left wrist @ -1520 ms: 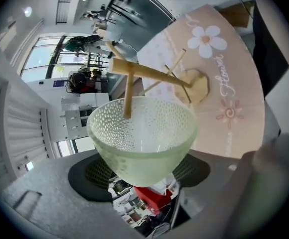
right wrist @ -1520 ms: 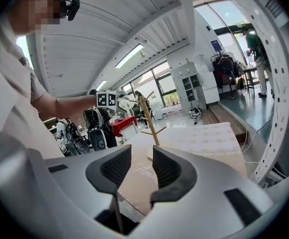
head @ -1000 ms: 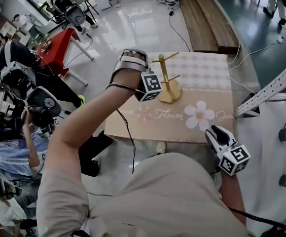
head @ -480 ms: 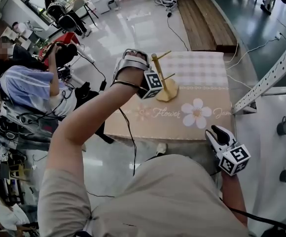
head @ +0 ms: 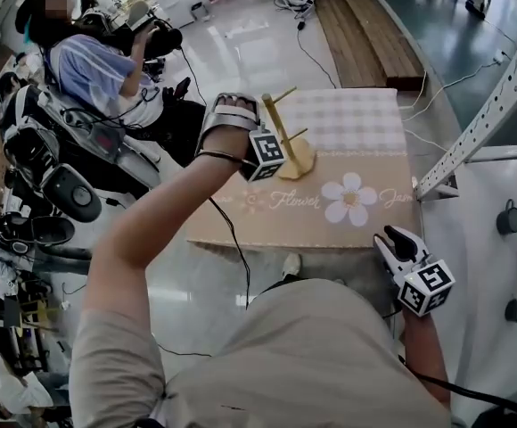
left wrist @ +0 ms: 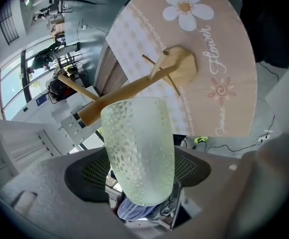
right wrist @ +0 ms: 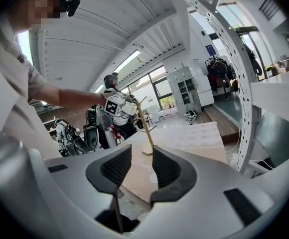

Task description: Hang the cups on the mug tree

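The left gripper (left wrist: 139, 179) clenched a frosted, dimpled pale-green glass cup (left wrist: 137, 146) above the wooden mug tree (left wrist: 134, 86) on the far half of the beige flower-print table (head: 365, 232). The cup probably needed aligning with an upturned peg, then slow lowering. The right gripper (right wrist: 137, 171) hung empty, jaws slightly apart, off the near edge.

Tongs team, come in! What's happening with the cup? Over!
Left tongs shut on glass cup, near mug tree top. Right tongs open, empty. Tree bare, nothing in the way.
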`<action>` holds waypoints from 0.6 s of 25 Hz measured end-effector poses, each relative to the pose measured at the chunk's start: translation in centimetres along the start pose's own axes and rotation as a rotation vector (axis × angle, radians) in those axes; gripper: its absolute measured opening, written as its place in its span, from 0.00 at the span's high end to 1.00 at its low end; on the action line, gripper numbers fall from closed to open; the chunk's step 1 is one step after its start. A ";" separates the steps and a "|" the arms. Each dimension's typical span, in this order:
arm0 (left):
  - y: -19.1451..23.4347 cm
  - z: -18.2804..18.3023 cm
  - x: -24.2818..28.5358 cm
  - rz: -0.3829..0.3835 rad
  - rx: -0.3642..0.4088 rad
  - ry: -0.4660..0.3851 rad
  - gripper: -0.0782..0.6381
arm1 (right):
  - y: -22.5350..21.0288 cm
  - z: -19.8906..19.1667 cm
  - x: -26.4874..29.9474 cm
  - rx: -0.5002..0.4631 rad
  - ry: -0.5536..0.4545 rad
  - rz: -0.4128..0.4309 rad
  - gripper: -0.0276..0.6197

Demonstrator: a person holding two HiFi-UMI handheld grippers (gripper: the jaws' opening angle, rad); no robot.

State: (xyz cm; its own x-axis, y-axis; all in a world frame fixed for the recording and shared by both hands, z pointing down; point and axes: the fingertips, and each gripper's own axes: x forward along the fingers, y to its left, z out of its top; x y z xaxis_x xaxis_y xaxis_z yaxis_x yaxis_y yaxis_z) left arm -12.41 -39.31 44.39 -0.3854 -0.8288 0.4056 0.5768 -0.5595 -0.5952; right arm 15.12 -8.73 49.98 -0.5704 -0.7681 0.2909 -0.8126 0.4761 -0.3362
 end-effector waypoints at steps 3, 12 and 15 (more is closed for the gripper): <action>-0.1 0.0 -0.6 -0.002 -0.007 -0.012 0.39 | 0.0 0.1 -0.2 -0.004 0.003 0.004 0.74; -0.1 0.5 -1.6 0.036 -0.020 -0.070 0.39 | 0.2 0.3 0.1 -0.020 0.011 0.032 0.74; -0.3 0.4 -2.0 0.040 -0.020 -0.084 0.39 | 0.3 0.3 0.0 -0.025 0.014 0.039 0.74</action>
State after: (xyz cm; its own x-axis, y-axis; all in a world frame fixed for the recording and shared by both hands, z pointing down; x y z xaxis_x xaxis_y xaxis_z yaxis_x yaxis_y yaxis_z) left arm -11.55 -37.49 44.00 -0.3000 -0.8475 0.4379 0.5756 -0.5269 -0.6253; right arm 14.92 -8.76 49.62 -0.6032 -0.7429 0.2902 -0.7923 0.5165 -0.3247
